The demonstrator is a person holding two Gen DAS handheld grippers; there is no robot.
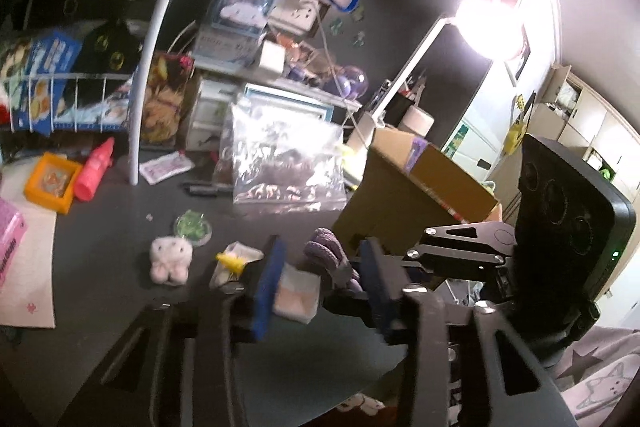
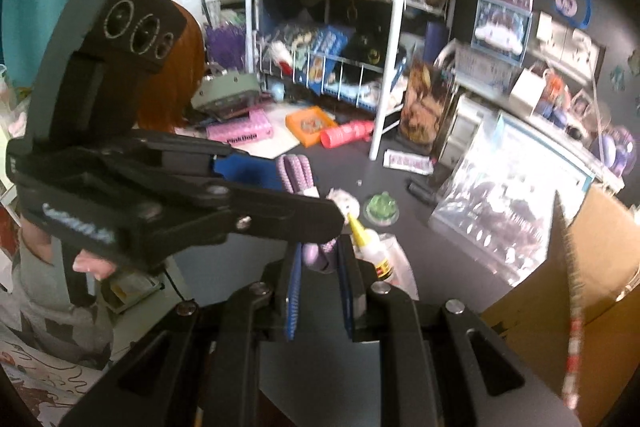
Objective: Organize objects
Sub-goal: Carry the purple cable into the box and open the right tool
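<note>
Left wrist view showed the left gripper (image 1: pixel 320 275) standing wide, its blue pads framing a pale soft packet (image 1: pixel 298 293) on the dark desk (image 1: pixel 120 219) without closing on it. To its right, the right gripper (image 2: pixel 320 291) had narrowed onto a purple braided cord (image 2: pixel 320 253). A steady grip seemed best while carrying the cord to the cardboard box (image 2: pixel 580 267).
</note>
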